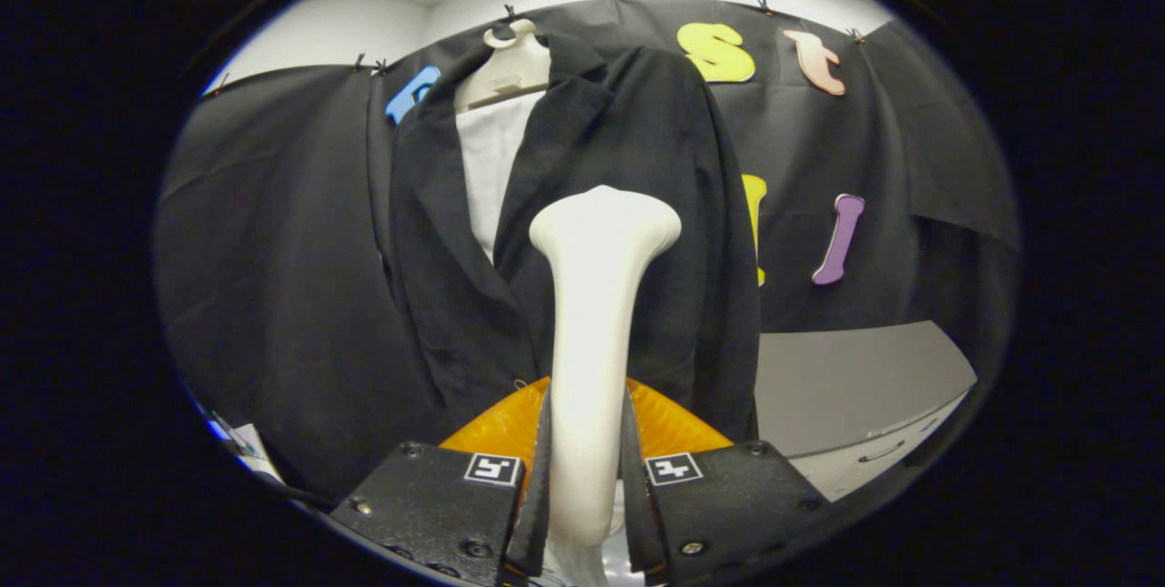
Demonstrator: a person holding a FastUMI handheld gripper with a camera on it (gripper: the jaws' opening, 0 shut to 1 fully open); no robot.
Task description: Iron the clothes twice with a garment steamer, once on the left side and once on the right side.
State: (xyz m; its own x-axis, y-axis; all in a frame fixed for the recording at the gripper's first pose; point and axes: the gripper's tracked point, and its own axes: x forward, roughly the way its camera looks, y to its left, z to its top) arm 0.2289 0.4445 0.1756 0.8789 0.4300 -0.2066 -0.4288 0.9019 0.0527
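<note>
Nearest to me, the gripper point(582, 478) has both fingers point(537, 469) pressed against the slim handle of the white garment steamer point(596, 332), one on each side, so the tool is pinched low down while its wide head stands up well ahead of the fingers. That low hold is the first worry, I think: the head is a long way above the pinch, and a sideways drag against cloth could twist the handle between the fingers or let it slide.

Just behind the handle an orange part of the rig point(669, 423) fans out.

Beyond that hangs the black jacket point(628, 205), open over a white shirt point(487, 168) on a pale hanger point(514, 68) pinned high on the booth wall. The steamer head sits over the jacket's right-hand panel; whether it touches the fabric I cannot tell. The jacket hangs free, so pushing hard would likely swing it or bunch the lapel, and a stroke starting too high could snag the lapel's edge.

For room, there is dark cloth to either side of the garment and nothing jutting out. Lower right, past the jacket's hem edge, a grey desk point(865, 378) with a drawer front stands near; a long downward stroke on that side could carry the gripper toward its corner.
</note>
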